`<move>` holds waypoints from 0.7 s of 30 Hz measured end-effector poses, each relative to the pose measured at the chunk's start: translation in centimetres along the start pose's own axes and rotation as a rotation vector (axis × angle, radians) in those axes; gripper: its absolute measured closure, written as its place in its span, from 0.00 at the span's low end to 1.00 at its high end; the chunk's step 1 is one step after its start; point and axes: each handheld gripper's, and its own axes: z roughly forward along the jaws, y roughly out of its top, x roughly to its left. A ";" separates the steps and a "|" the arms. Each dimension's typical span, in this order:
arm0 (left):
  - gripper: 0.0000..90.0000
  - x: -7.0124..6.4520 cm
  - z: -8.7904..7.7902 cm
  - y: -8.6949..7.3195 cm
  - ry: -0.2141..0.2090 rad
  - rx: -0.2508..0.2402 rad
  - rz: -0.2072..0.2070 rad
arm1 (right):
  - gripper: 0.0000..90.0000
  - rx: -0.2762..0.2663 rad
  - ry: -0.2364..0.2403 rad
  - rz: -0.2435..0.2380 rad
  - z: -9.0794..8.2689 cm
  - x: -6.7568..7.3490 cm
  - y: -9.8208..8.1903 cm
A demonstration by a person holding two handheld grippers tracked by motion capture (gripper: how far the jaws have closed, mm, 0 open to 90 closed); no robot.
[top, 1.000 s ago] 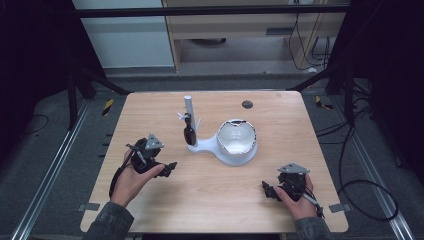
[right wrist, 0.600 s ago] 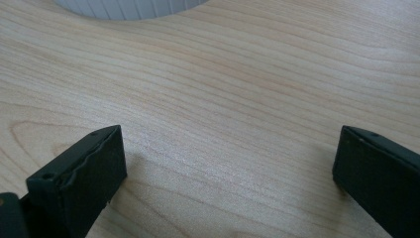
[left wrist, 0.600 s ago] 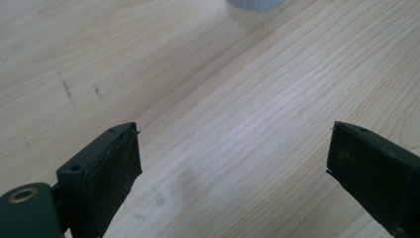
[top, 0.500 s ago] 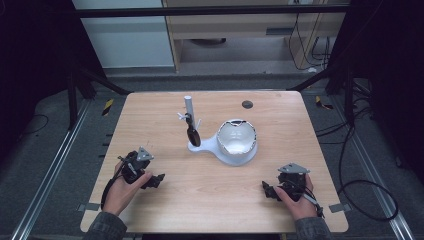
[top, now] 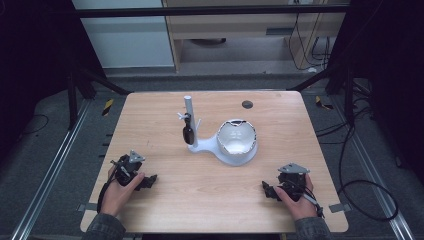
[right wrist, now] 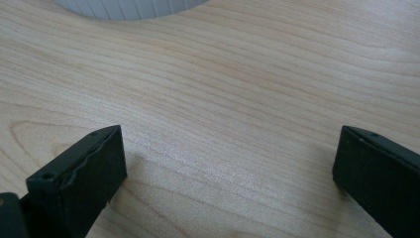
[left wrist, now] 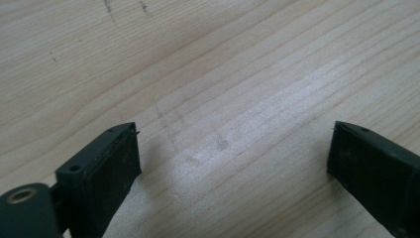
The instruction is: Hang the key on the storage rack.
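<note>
A white stand [top: 200, 145] sits mid-table, with an upright post [top: 188, 112] and a round white bowl-like dish [top: 236, 140] on its base. A small dark object [top: 187, 134] hangs on the post. My left gripper [top: 148, 181] rests on the wood near the front left edge, open, with only bare tabletop [left wrist: 223, 114] between its jaws. My right gripper [top: 266, 190] lies near the front right, open too, nothing between its jaws. The white ribbed base [right wrist: 133, 7] of the stand shows at the top of the right gripper view.
A small dark round disc [top: 247, 104] sits at the back of the wooden table [top: 215, 200]. Metal rails [top: 45, 170] run along the floor at left, and cables [top: 370, 195] lie on the floor at right.
My left gripper has drawn back from near the stand toward the front left edge and come down onto the table. The right gripper has stayed put.
</note>
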 end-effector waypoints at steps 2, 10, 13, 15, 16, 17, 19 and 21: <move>0.05 0.4 0.1 -0.2 -0.015 -0.014 -0.028 | 0.01 0.000 0.000 0.000 0.0 0.0 0.0; 0.01 0.7 0.8 -1.0 -0.002 -0.114 -0.046 | 0.01 0.000 0.000 0.000 0.0 0.0 0.0; 0.00 0.7 0.9 -1.1 -0.005 -0.129 -0.049 | 0.01 0.000 0.000 0.000 0.0 0.0 0.0; 0.00 0.7 0.9 -1.1 -0.004 -0.130 -0.049 | 0.01 0.000 0.000 0.000 0.0 0.0 0.0; 0.00 0.7 0.9 -1.1 -0.004 -0.130 -0.050 | 0.01 0.000 0.000 0.000 0.0 0.0 0.0; 0.00 0.7 0.9 -1.1 -0.003 -0.128 -0.049 | 0.01 0.001 0.002 0.003 0.0 0.0 0.0; 0.00 0.7 0.8 -1.1 0.000 -0.128 -0.049 | 0.01 0.000 0.000 0.000 0.0 0.0 0.0; 0.00 0.7 0.8 -1.1 0.001 -0.127 -0.051 | 0.01 0.000 0.000 0.000 0.0 0.0 0.0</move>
